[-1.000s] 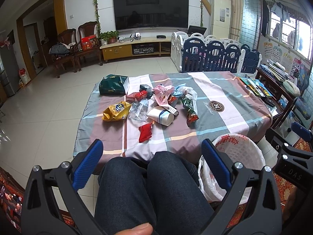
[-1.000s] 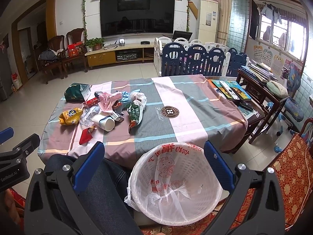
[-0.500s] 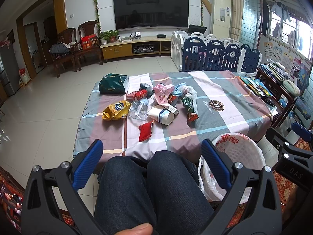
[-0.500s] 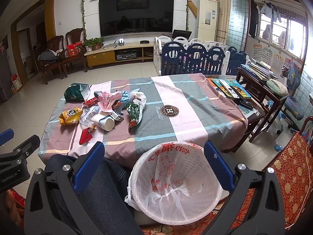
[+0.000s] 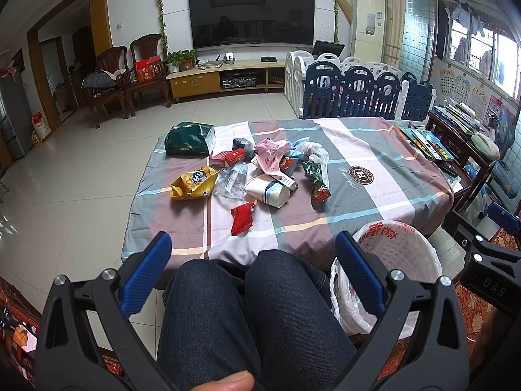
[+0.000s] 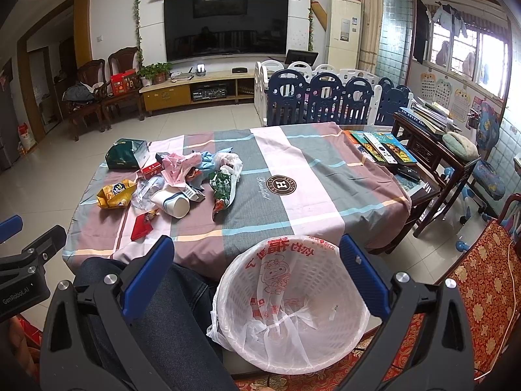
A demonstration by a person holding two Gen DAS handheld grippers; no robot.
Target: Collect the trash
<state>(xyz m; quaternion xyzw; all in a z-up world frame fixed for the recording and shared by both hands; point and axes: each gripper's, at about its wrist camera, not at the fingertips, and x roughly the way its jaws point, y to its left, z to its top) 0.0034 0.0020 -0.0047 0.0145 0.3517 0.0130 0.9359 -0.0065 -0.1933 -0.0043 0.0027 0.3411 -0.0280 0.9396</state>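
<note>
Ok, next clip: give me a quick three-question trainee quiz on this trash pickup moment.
1. True or false: the bin already holds some of the trash.
2. Which item lies nearest the table edge on the person's side? A) yellow snack bag B) red wrapper C) paper cup
3. What state are the left gripper and right gripper in?

Key
1. False: only the plastic liner shows inside.
2. B
3. Both are open and hold nothing, away from the trash.
</note>
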